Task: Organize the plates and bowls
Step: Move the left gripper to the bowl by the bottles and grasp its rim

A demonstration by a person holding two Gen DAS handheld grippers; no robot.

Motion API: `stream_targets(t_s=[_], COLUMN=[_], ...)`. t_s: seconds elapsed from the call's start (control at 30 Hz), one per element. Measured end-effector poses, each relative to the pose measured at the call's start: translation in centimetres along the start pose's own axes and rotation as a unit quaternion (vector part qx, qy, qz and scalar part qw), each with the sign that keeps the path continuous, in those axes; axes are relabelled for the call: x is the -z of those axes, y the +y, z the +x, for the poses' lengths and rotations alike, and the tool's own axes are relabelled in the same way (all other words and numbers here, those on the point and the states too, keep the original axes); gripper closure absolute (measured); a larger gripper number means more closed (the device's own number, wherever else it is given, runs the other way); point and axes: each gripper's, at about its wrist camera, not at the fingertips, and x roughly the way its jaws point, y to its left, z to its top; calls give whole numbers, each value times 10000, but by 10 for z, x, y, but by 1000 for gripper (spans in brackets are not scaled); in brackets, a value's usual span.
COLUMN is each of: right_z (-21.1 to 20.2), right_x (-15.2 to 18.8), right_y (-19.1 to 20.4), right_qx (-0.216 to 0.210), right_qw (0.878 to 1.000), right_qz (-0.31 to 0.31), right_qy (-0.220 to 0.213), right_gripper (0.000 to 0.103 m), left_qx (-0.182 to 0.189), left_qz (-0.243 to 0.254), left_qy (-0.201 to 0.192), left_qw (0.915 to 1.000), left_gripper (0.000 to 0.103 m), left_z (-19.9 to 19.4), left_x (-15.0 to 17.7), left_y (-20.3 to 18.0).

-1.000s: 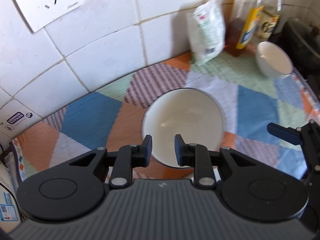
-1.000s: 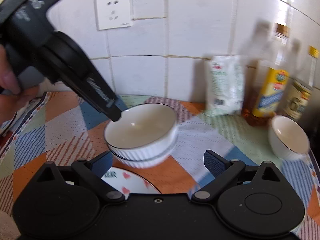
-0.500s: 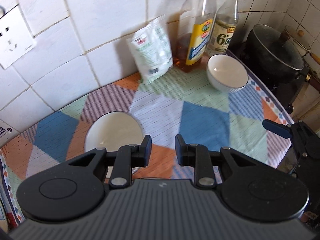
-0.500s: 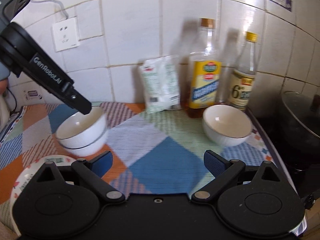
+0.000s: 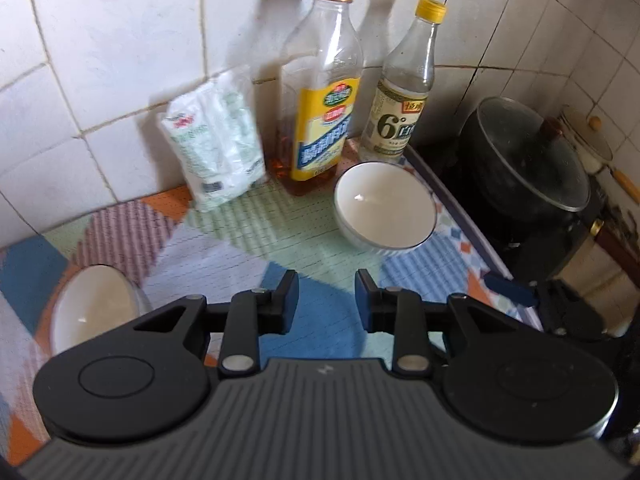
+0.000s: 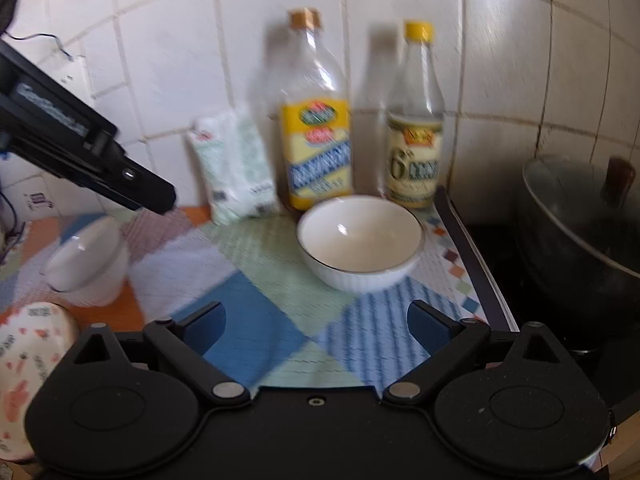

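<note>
step: judged reach for lone bowl (image 6: 360, 242) | right gripper (image 6: 316, 326) spread wide, empty, aimed at it; left gripper (image 5: 326, 300) narrowly parted, empty | bowl upright on mat (image 6: 256, 336) before bottles (image 6: 316, 120); stacked bowls (image 6: 86, 264) well apart leftward, beside plate (image 6: 24, 360), likely its destination

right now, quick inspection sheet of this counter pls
surface: patchwork patterned mat over the counter
job's things: lone white bowl near the bottles; stacked white bowls at left; patterned plate at the near left edge
clutter: oil bottle, vinegar bottle, white packet along the wall
grippers: left gripper fingers slightly apart, empty; right gripper wide open, empty
cables: thin wire on the wall
surroundings: white tiles; lidded black pot on the stove
</note>
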Motion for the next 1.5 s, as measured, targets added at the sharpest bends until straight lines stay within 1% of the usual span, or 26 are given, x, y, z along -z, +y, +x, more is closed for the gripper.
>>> stream_targets(t_s=[0.1,0.2,0.27,0.37,0.43,0.5,0.6,0.7,0.77,0.83,0.9,0.97,1.0,1.03,1.1,1.17,1.27,1.33,1.37,1.43,1.5], right_z=[14,31,42,56,68,76,88,103,110,116,120,122,125,127,134,135,136,133,136,140,142], right_x=[1,0,-2,-8,-10,-11,-11,-12,-14,-17,-19,-20,-20,-21,-22,-24,-22,-18,-17,-15,-16], right_y=[-13,-22,-27,-33,-37,-38,-38,-38,-40,-42,-41,-41,-42,-43,-47,-46,-47,-46,-45,-42,-40], right_qx=[-72,-152,-203,-275,-283,-265,-362,-317,-401,-603,-522,-434,-394,-365,-431,-411,-433,-417,-402,-325,-276], right_qw=[9999,9996,9994,9991,9988,9985,9975,9970,9972,9970,9976,9984,9986,9988,9985,9986,9988,9989,9989,9989,9991], right_qz=[-62,-201,-229,-235,-259,-346,-441,-504,-417,-142,-30,29,67,98,152,104,79,13,-57,-181,-209], right_qy=[58,125,187,215,291,342,407,494,469,462,453,361,336,313,318,309,225,192,226,279,244], right_gripper=[4,4,4,4,4,4,4,4,4,2,2,2,2,2,3,3,3,6,9,10,9], left_qx=[48,-46,-109,-63,-53,-125,-151,-144,-63,14,95,189,208,137,-31,-13,-81,-112,-117,-138,-205], left_qz=[-60,-125,-290,-611,-667,-686,-792,-904,-822,-868,-975,-1042,-1091,-1050,-943,-942,-677,-594,-587,-514,-358], left_qy=[22,-28,17,95,72,53,87,237,509,633,636,552,512,489,527,549,576,601,598,596,633], left_qw=[10000,9999,9995,9981,9977,9976,9967,9955,9953,9942,9932,9928,9925,9932,9941,9940,9960,9964,9964,9968,9971], left_gripper=[71,68,67,66,65,64,64,64,64,66,66,70,73,81,88,88,93,95,95,95,95], left_z=[14,30,43,59,68,77,94,115,135,150,158,163,165,168,172,175,178,180,181,182,186], left_x=[-8,-16,-20,-23,-25,-26,-31,-34,-37,-38,-41,-43,-44,-44,-47,-49,-50,-49,-48,-47,-49], left_y=[-10,-14,-14,-11,-12,-13,-13,-11,-10,-8,-5,-2,0,0,-3,-3,-6,-5,-5,-7,-11])
